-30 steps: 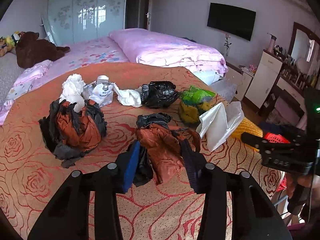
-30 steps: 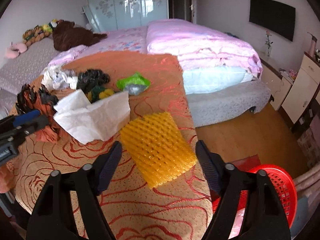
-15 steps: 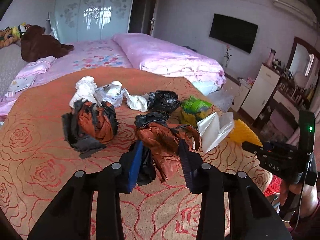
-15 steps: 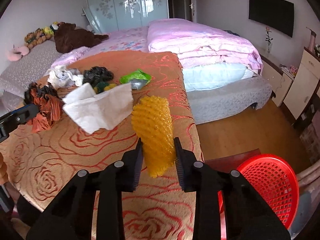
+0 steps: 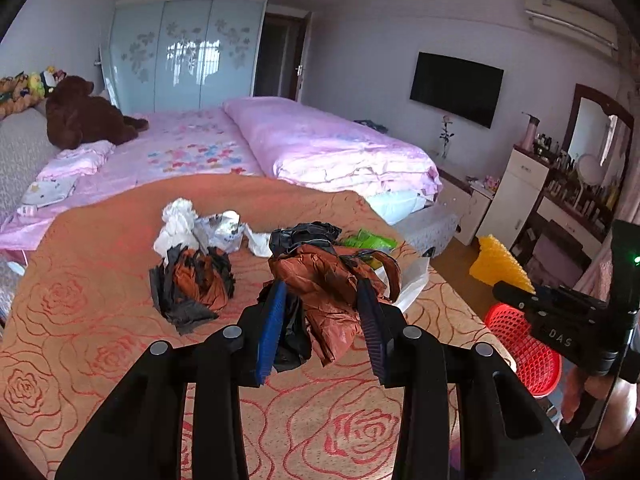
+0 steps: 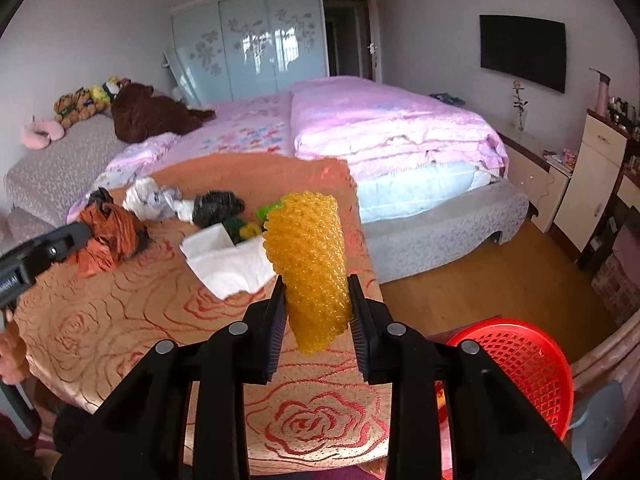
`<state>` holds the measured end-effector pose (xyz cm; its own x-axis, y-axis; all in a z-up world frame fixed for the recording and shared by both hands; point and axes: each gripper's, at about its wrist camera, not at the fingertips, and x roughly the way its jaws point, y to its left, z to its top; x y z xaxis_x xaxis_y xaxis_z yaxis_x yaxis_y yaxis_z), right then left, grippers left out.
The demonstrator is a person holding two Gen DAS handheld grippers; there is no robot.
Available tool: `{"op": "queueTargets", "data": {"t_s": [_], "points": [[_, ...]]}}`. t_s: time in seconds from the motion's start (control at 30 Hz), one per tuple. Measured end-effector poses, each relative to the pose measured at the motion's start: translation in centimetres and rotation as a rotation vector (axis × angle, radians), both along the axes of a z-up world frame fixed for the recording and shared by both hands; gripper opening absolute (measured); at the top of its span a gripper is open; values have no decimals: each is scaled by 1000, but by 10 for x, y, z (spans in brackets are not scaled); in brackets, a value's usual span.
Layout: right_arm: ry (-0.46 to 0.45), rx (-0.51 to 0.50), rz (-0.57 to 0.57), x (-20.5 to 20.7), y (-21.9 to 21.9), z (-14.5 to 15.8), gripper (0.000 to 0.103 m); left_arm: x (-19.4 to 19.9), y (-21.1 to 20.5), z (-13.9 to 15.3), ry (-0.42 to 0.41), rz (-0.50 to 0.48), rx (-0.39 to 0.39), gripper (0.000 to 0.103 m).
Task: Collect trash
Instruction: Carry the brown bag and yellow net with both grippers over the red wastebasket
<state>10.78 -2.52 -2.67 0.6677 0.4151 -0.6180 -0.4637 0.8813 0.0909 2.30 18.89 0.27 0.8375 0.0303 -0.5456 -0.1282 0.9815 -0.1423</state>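
Note:
My left gripper [image 5: 322,320] is shut on a crumpled brown-and-black wrapper [image 5: 324,284] and holds it above the rose-patterned table [image 5: 100,340]. My right gripper [image 6: 316,316] is shut on a yellow foam net [image 6: 310,264], lifted off the table near its right edge; the net also shows in the left wrist view [image 5: 498,260]. A red mesh basket [image 6: 516,364] stands on the floor at lower right. On the table lie a second brown-and-black wrapper [image 5: 192,284], white crumpled paper [image 5: 178,224], a black bag [image 6: 218,206], a green wrapper [image 5: 370,240] and a white tissue [image 6: 232,260].
A pink bed [image 6: 380,128] stands behind the table. A white cabinet [image 6: 592,176] and a dresser are on the right. Wooden floor [image 6: 480,276] lies between the table, bed and basket. A brown teddy bear [image 5: 80,120] sits at far left.
Both grippers closed on their trash and lifted it: the left raised the brown-and-black wrapper, the right squeezed the flat yellow net into a roll and raised it.

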Motion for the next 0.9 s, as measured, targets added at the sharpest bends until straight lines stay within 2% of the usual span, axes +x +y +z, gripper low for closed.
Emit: {"op": "queueTargets", "data": {"t_s": [0.27,0.43,0.9], "points": [[-45,53,-53,-13,-18,29,29,0,-19,14,-36,-28,28,35],[-104,38,-108,-21,-34,45,29,4,-34,19,-52,-65,30,35],[-163,44,-234,-28,-92,66,29,25,-95,29,-64,-211,54,35]]}}
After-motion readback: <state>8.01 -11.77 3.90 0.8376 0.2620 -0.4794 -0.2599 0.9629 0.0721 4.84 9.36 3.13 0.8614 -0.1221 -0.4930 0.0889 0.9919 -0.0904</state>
